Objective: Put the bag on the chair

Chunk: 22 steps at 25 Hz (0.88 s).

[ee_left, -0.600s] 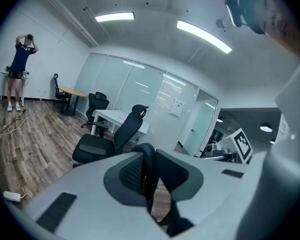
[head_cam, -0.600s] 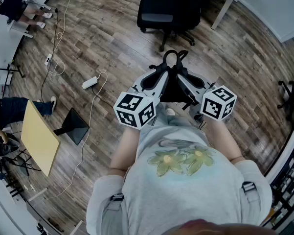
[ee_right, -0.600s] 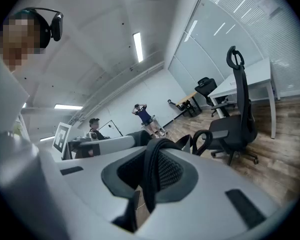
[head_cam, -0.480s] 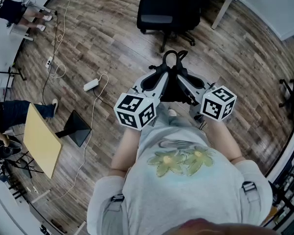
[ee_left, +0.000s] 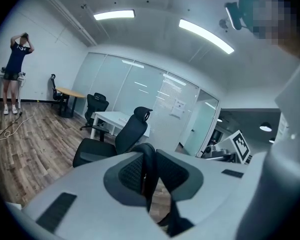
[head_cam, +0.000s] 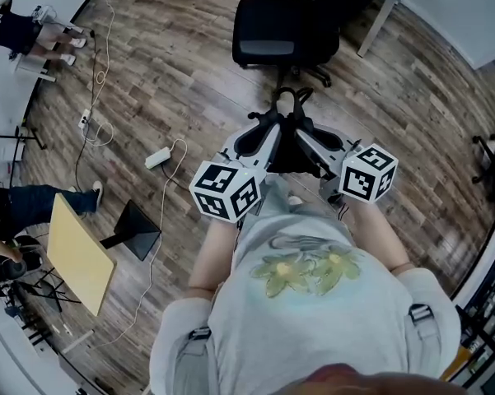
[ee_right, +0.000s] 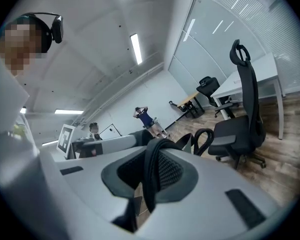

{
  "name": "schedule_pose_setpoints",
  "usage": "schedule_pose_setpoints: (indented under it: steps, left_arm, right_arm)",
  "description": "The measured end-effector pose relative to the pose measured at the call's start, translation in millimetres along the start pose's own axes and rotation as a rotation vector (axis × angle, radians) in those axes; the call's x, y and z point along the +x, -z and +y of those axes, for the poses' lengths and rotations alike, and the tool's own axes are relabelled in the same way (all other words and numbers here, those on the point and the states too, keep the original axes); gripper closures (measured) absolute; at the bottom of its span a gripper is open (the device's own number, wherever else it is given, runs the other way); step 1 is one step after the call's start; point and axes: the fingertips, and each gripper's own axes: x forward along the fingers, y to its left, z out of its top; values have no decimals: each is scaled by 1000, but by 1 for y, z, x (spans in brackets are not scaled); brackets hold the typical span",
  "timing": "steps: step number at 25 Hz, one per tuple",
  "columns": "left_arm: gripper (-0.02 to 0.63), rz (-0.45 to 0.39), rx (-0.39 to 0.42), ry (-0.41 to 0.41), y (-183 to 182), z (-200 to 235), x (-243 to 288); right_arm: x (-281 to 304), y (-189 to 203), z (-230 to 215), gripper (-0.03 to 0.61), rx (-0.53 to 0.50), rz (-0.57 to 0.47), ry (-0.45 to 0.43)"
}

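Head view: black bag (head_cam: 294,148) hung between both tools above floor (head_cam: 189,81), short of chair (head_cam: 284,30). One strap (ee_left: 152,156) clamped in left tool (ee_left: 149,178), other in right tool (ee_right: 150,176). Best practice: keep grips level, carry over seat, then lower.

No text here can be read.
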Motion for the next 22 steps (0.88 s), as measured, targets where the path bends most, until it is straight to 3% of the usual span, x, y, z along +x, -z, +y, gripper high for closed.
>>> schedule_pose_setpoints:
  steps: [22]
  left_arm:
    - [543,-13,25,106,-85,96,49]
  right_arm:
    - [106,-84,-40,531,-10,-59,84]
